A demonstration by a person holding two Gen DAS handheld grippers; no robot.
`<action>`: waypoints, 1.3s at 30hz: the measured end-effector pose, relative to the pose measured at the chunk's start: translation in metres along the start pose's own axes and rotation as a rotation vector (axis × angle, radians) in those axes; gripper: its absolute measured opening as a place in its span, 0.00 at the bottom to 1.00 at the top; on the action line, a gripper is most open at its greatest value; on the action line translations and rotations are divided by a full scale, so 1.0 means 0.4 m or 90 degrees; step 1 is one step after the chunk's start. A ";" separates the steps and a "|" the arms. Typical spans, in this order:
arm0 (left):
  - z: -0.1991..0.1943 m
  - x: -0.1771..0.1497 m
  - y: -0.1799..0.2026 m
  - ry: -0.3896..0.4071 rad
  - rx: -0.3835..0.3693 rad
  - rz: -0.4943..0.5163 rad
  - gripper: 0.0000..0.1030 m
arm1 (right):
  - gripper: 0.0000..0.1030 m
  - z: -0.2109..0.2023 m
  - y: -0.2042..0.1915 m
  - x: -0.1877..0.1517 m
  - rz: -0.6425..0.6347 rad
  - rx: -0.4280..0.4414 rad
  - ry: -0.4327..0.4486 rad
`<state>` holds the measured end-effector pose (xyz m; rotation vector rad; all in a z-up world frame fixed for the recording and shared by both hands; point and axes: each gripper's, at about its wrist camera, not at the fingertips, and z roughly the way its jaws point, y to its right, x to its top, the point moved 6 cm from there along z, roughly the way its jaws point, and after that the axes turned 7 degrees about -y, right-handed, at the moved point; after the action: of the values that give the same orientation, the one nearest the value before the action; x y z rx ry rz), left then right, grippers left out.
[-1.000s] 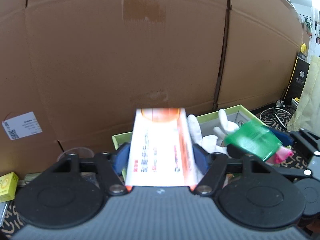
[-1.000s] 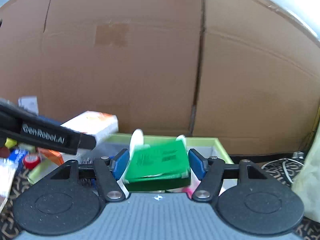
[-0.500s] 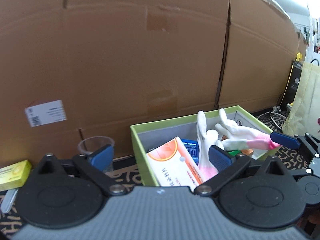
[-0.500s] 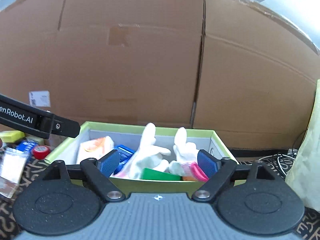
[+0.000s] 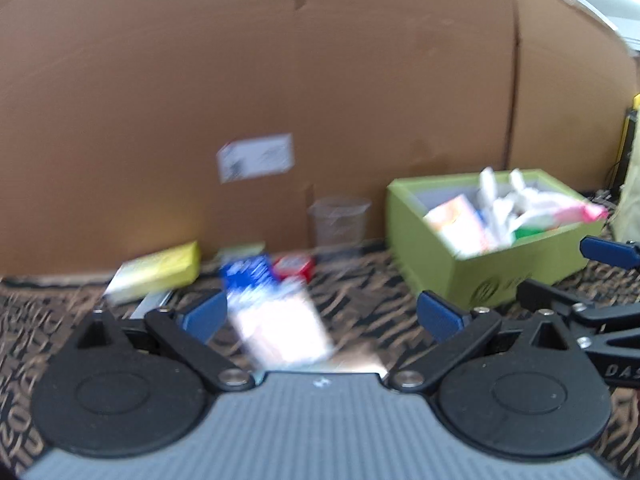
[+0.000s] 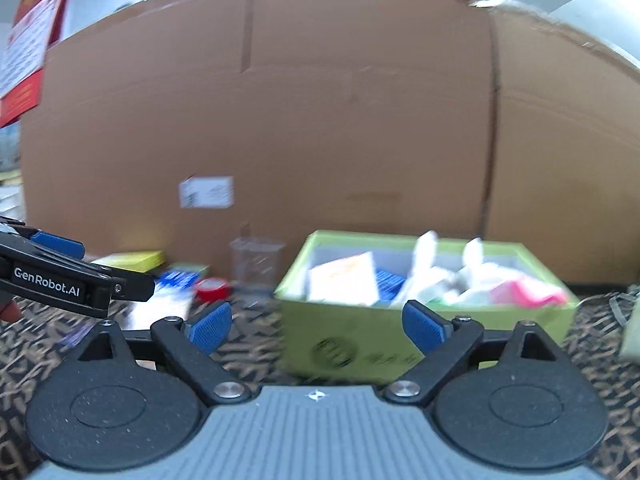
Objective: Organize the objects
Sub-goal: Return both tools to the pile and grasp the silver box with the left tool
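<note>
A lime-green box (image 6: 360,344) (image 5: 500,276) stands on the patterned mat, holding an orange-and-white carton (image 6: 344,280) (image 5: 452,220), white gloves (image 6: 428,272) and a green packet (image 5: 528,233). My right gripper (image 6: 316,326) faces the box's near wall from a short way off. Its jaws are opening, with nothing between them. My left gripper (image 5: 322,316) is open wide over the mat, left of the box. A blurred white-and-blue packet (image 5: 280,320) lies on the mat between its fingers, untouched. One of the left gripper's fingers (image 6: 60,284) shows in the right wrist view.
Loose on the mat left of the box are a yellow carton (image 5: 160,268), a red tape roll (image 5: 292,266) and a clear plastic cup (image 5: 340,222). A tall cardboard wall (image 6: 320,120) closes the back. Cables (image 6: 616,308) lie at the far right.
The left gripper let go of the orange-and-white carton and the right let go of the green packet; both now lie in the green box. Both grippers opened, drew back and swung left.
</note>
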<state>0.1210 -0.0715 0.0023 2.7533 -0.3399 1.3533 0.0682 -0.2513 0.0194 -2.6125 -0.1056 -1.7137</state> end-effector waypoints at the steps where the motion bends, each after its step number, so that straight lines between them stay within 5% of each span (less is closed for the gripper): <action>1: -0.001 -0.020 -0.024 -0.009 0.003 -0.008 1.00 | 0.92 0.009 -0.018 -0.010 -0.001 0.011 -0.009; 11: -0.015 -0.173 -0.245 -0.091 -0.014 -0.137 1.00 | 0.92 0.104 -0.184 -0.065 -0.039 0.157 -0.110; 17: -0.040 -0.173 -0.267 -0.076 -0.004 -0.103 1.00 | 0.91 0.198 -0.287 -0.042 -0.114 0.239 -0.135; 21: -0.042 -0.170 -0.247 -0.080 -0.057 -0.089 1.00 | 0.91 0.251 -0.317 -0.043 -0.142 0.258 -0.156; 27: -0.032 -0.181 -0.227 -0.092 -0.089 -0.100 1.00 | 0.87 0.196 -0.310 -0.087 -0.084 0.344 -0.202; 33: -0.011 -0.176 -0.249 -0.098 -0.082 -0.133 1.00 | 0.84 0.103 -0.382 -0.123 -0.093 0.510 -0.224; 39: 0.018 -0.146 -0.212 -0.102 -0.107 -0.120 1.00 | 0.84 0.130 -0.261 -0.103 -0.028 0.347 -0.199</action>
<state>0.1107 0.0200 -0.0439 2.6800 -0.1853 1.0148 0.0928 -0.1464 -0.0417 -2.4304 -0.5508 -1.0646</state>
